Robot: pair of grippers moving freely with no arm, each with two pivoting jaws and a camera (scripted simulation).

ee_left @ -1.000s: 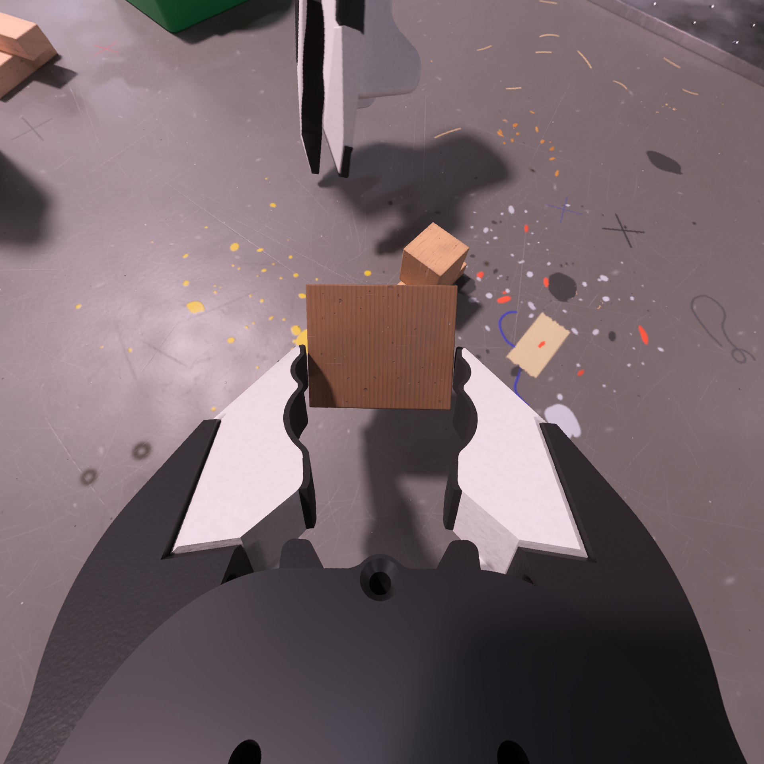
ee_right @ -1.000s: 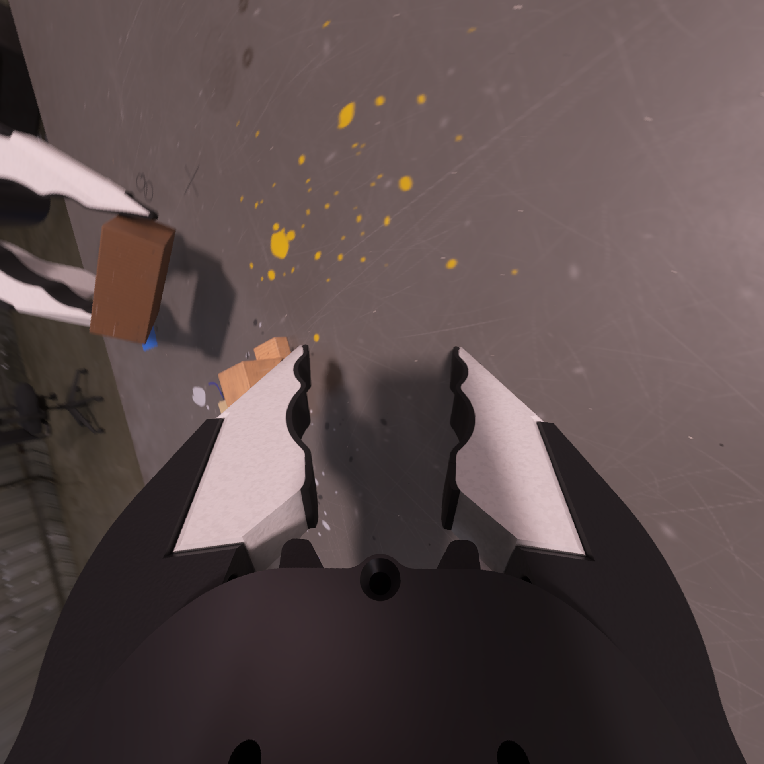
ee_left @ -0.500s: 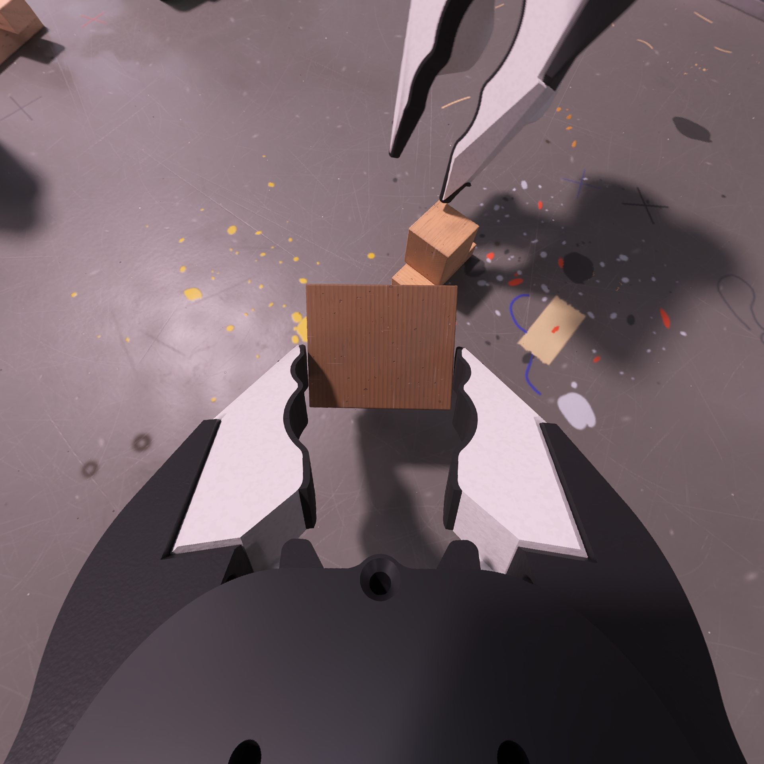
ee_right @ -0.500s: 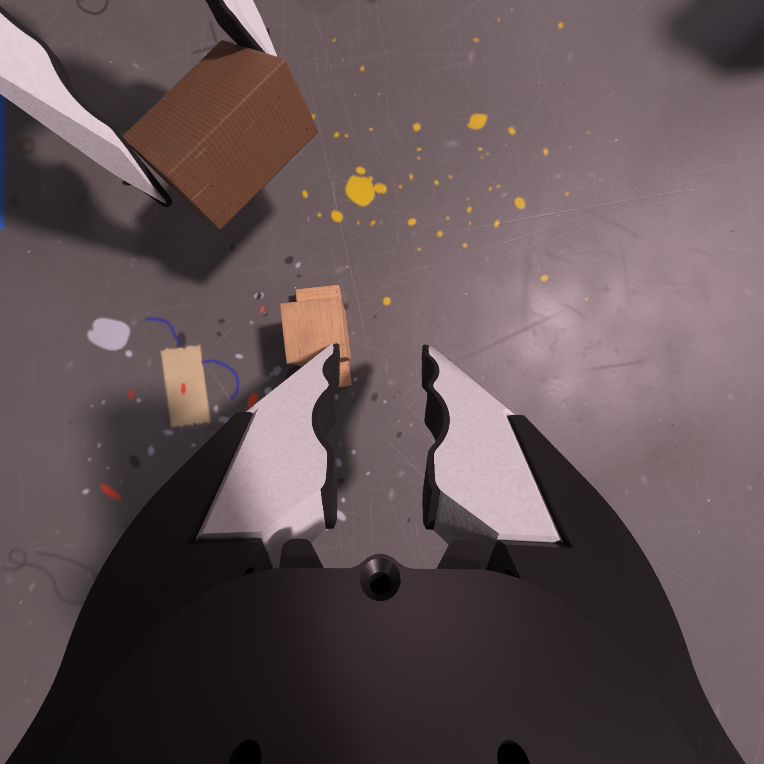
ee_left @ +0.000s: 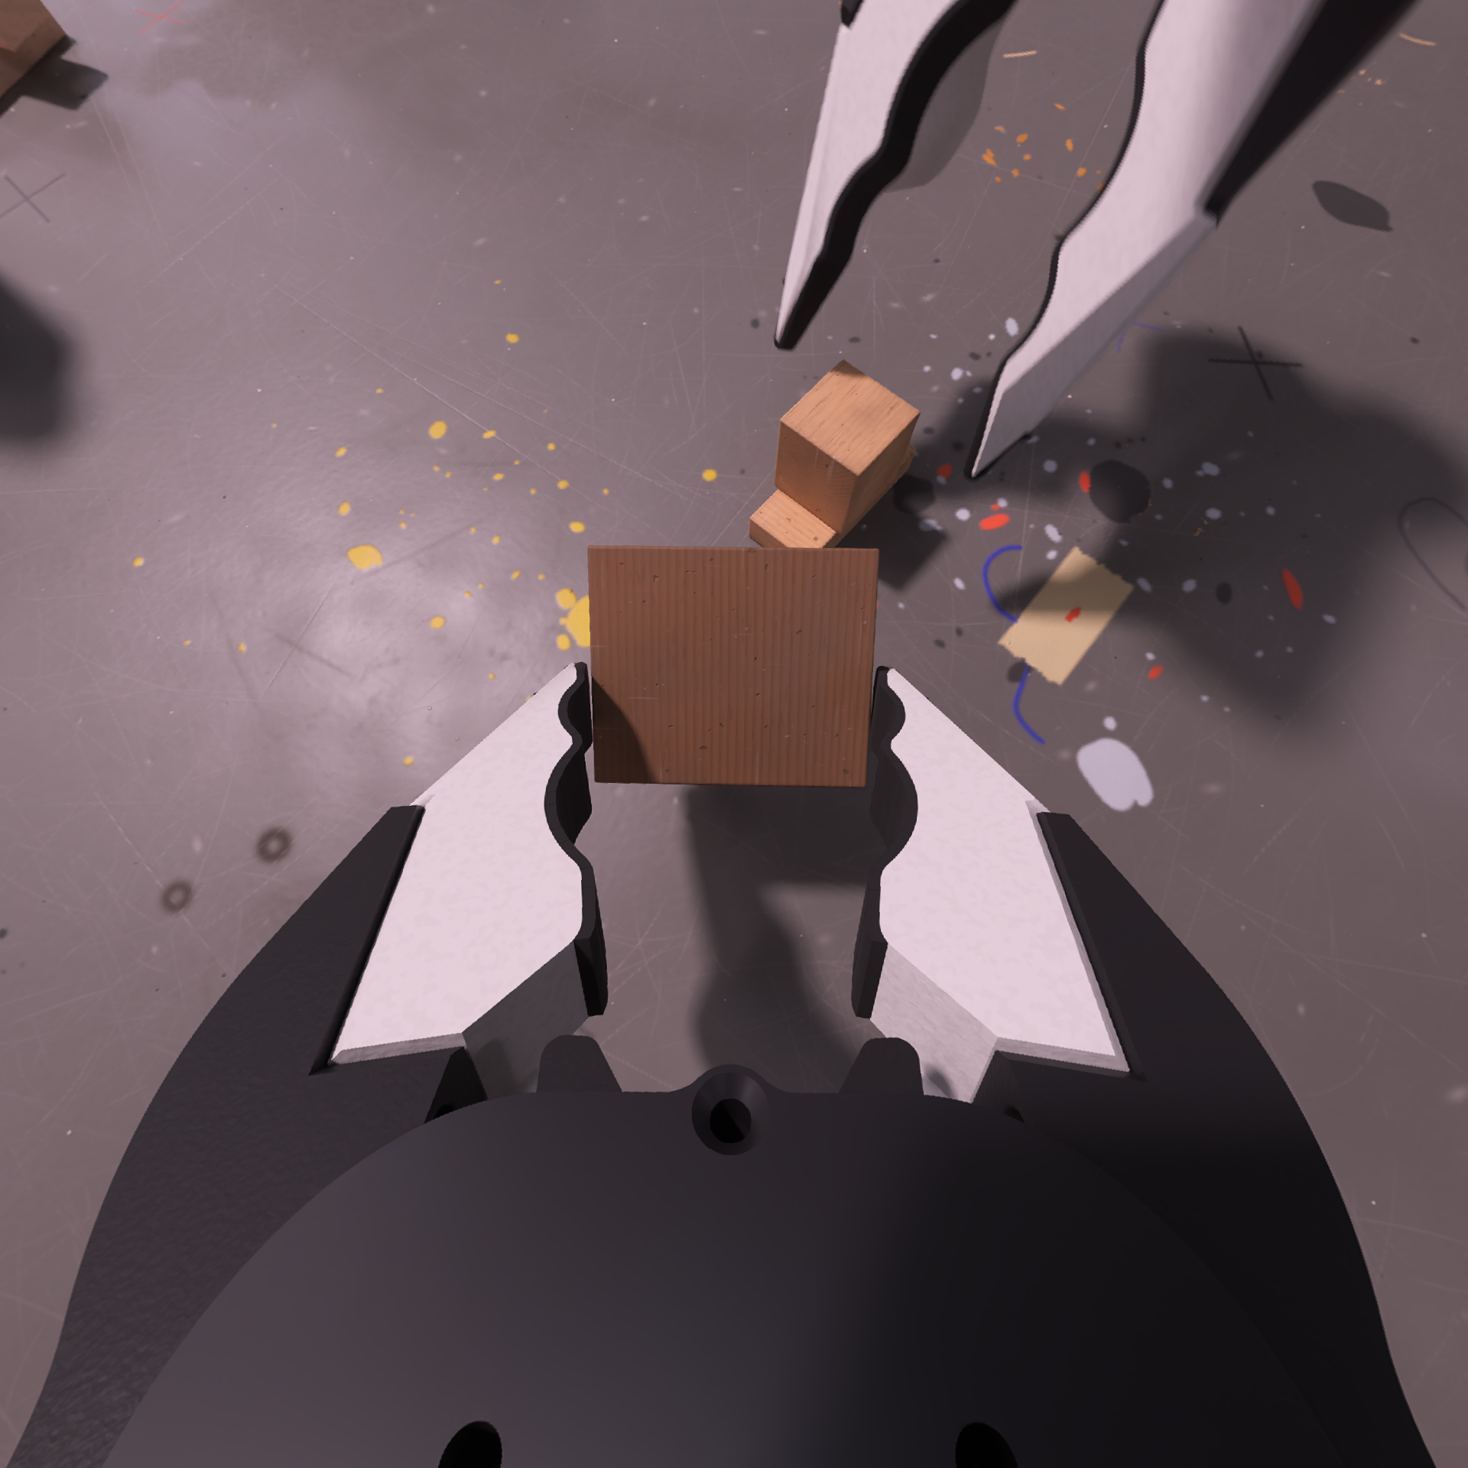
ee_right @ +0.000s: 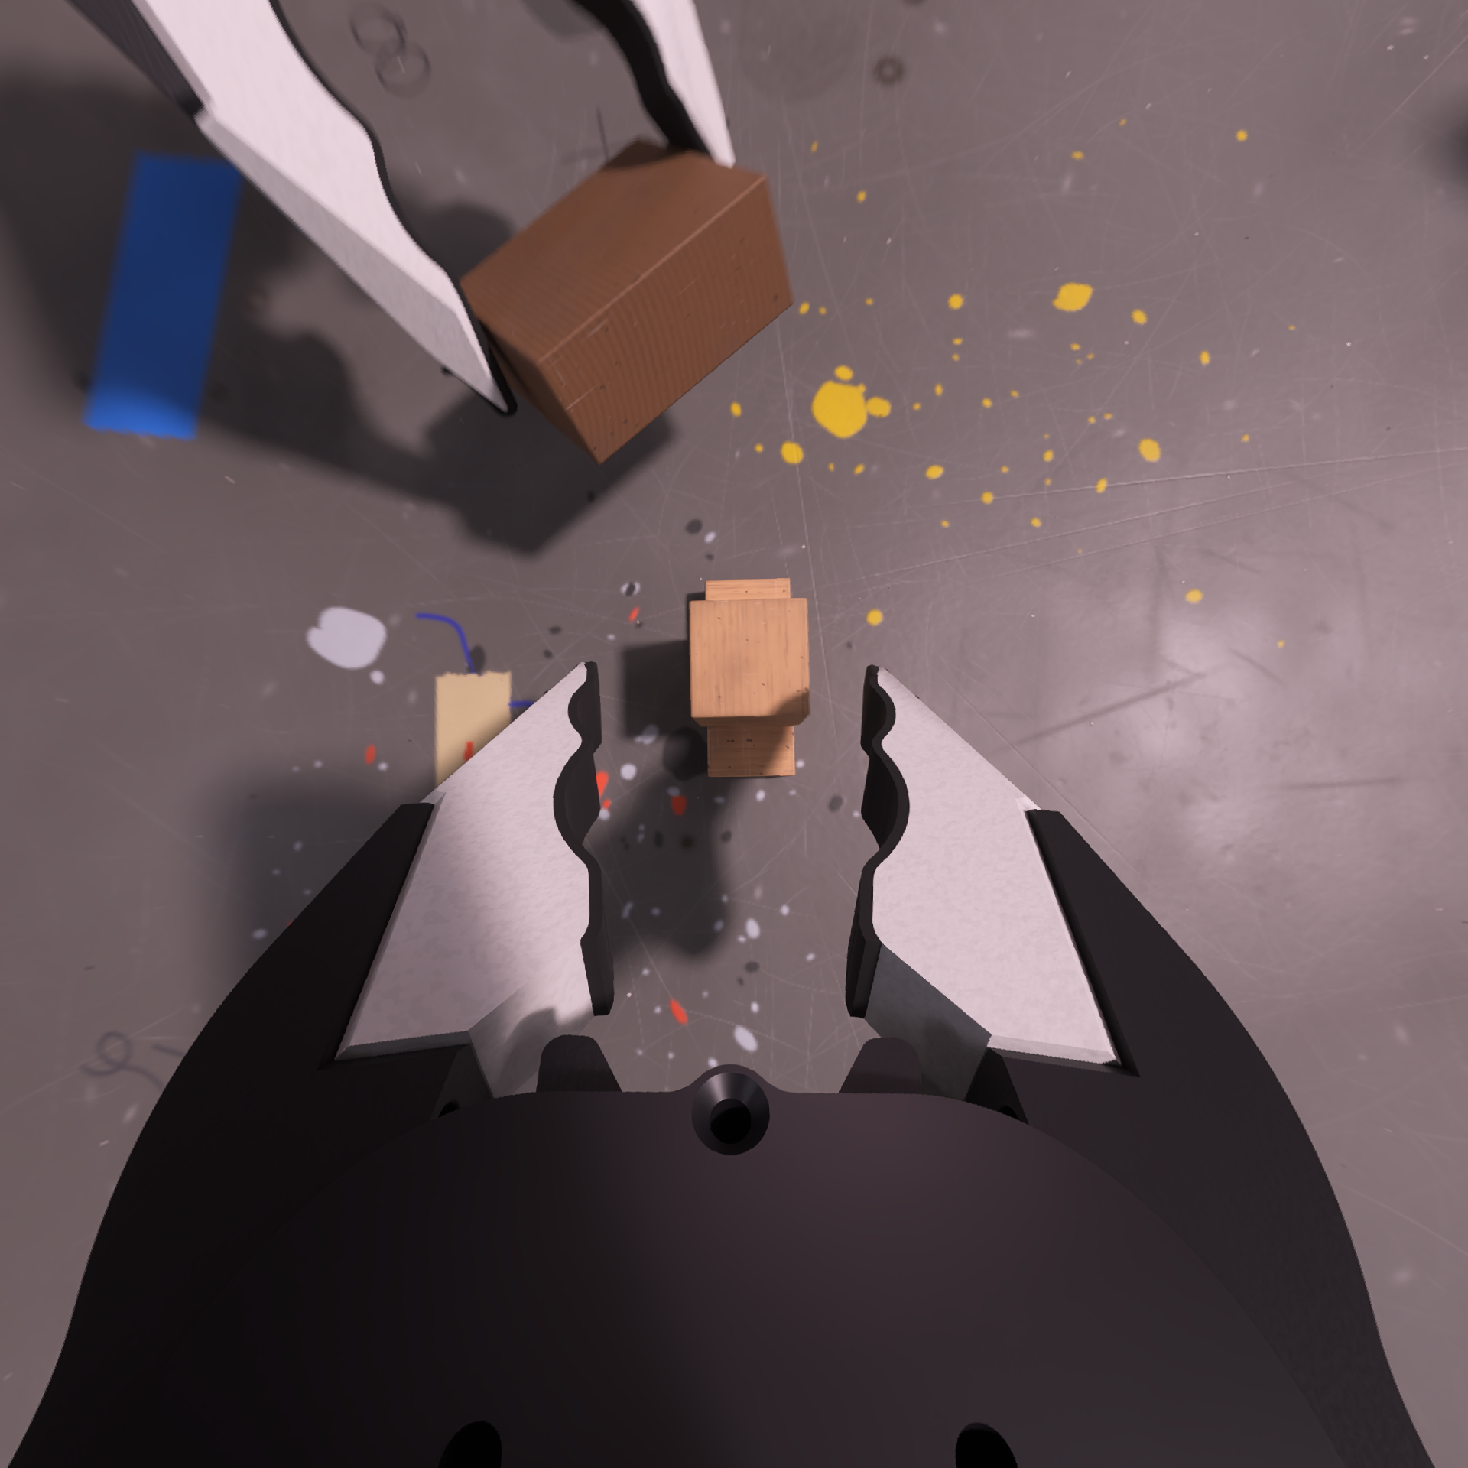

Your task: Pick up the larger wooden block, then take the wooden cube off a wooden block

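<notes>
My left gripper [ee_left: 731, 675] is shut on the larger brown wooden block [ee_left: 731, 667] and holds it above the grey floor. It also shows in the right wrist view [ee_right: 604, 274] with the brown block [ee_right: 635, 294]. The light wooden cube [ee_left: 846, 445] sits on a small light wooden block [ee_left: 794, 524] just beyond. My right gripper [ee_right: 729, 675] is open and empty. The cube [ee_right: 748, 663] lies between its fingertips, untouched, over the lower block [ee_right: 751, 751]. In the left wrist view the right gripper [ee_left: 880, 407] points down at the cube.
A tan tape piece [ee_left: 1064, 612] lies right of the stack, also visible in the right wrist view [ee_right: 469, 723]. A blue flat rectangle [ee_right: 163, 294] lies on the floor beyond it. Light wooden pieces [ee_left: 20, 40] sit at the far left. Paint specks cover the floor.
My right gripper has swung over the stack, opened wider and come down, so the cube now lies between its fingertips. My left gripper still holds the brown block and has drifted slightly.
</notes>
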